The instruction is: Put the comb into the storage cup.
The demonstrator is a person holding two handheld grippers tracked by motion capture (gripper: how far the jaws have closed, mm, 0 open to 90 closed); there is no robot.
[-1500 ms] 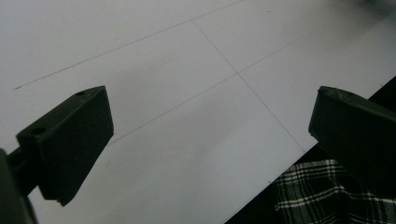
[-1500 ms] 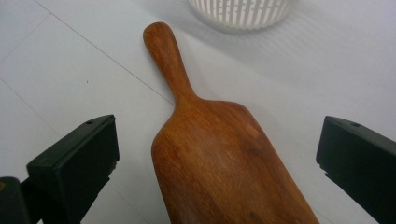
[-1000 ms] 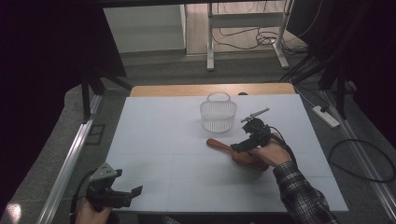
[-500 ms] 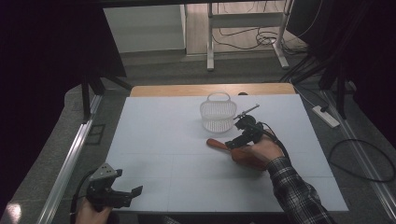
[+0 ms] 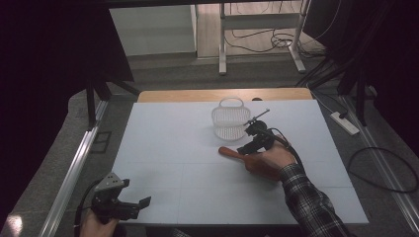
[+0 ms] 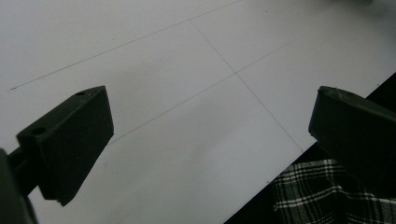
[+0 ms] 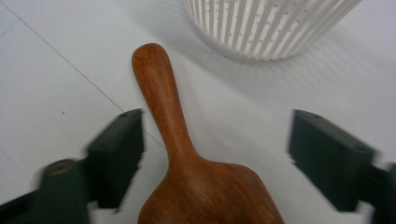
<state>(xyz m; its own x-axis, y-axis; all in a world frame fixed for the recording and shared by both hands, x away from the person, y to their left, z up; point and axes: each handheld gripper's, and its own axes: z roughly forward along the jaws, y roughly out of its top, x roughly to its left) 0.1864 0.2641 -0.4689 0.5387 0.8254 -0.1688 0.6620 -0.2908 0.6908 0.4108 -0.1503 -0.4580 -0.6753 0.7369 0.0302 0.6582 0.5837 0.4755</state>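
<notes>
The wooden spoon [image 7: 187, 158] lay flat on the white counter [image 5: 163, 148], between the spread jaws of the right tool [image 7: 215, 158], handle pointing to 11 o'clock. The white basket [image 7: 271, 25] stood at 1 o'clock. The left tool [image 6: 205, 149] was spread, holding nothing.

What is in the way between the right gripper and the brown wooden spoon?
Nothing visible. In the right gripper view, the right gripper is open, with one jaw on each side of the wooden spoon and only bare white table in the gaps. The white basket stands beyond the handle's tip.
</notes>
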